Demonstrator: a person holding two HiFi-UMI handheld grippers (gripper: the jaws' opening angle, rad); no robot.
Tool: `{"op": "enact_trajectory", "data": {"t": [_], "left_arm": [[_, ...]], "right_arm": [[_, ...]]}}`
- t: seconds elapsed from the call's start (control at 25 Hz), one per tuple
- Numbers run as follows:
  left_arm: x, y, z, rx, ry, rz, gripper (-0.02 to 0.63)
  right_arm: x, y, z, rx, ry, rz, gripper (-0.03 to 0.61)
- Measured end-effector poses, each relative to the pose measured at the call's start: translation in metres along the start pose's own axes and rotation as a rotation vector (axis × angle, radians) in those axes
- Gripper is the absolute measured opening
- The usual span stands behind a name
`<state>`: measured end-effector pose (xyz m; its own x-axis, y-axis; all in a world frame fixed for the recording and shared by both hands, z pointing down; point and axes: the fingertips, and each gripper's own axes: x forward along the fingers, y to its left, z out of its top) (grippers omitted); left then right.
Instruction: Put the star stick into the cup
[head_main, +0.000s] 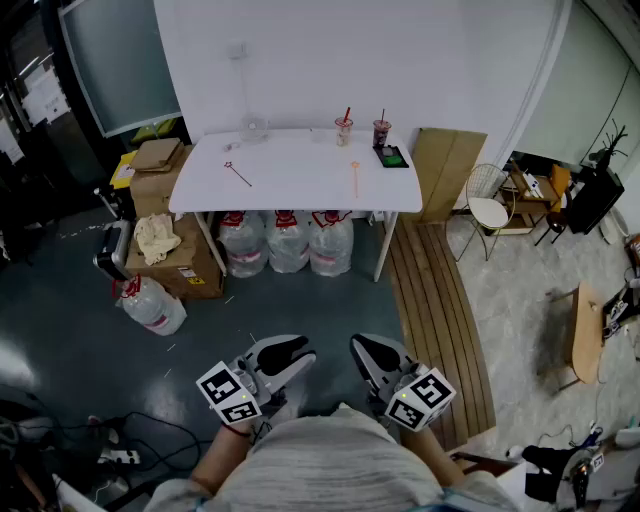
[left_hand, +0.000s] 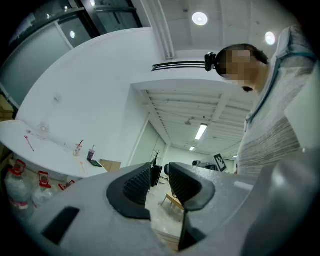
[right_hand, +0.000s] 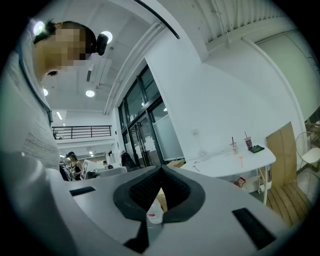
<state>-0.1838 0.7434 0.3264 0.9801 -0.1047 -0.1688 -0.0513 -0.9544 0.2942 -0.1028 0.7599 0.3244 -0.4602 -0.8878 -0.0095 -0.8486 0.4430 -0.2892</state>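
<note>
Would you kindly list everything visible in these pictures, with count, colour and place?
table: one, white, against the wall
cups: two, with straws, table's far edge
orange stick: one, lying on table near cups
dark stick: one, lying on table's left part
water bottles: three, clear, under table
cardboard boxes: brown, left of table
left gripper: grey, jaws slightly apart, empty
right gripper: grey, jaws together, empty

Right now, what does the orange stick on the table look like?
The orange stick is thin and pale, and seems wider at its far end; the shape there is too small to tell. It lies flat on the white table, in front of the cup with the red straw, touching nothing else.
</note>
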Motion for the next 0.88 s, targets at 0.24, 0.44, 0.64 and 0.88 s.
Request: {"op": "enact_trajectory", "data": {"t": [0.24,0.44,0.64,0.88], "left_arm": [[0.016,0.008,-0.003,0.000,0.010,0.003,0.121],[0.033,0.014,-0.005,-0.001,0.019,0.011,0.121],[0.057,0.017,-0.004,0.000,0.017,0.010,0.121],[0.082,0.023,0.004,0.007,0.012,0.041,0.121]], "right_arm": [[0.000,-0.017,0.004,0.002,-0.002,0.003,0.008],[-0.002,-0.034,0.010,0.006,-0.003,0.009,0.008],[-0.007,-0.055,0.019,0.009,-0.005,0.012,0.008],[-0.014,-0.075,0.041,0.092,-0.037,0.092,0.009]]}}
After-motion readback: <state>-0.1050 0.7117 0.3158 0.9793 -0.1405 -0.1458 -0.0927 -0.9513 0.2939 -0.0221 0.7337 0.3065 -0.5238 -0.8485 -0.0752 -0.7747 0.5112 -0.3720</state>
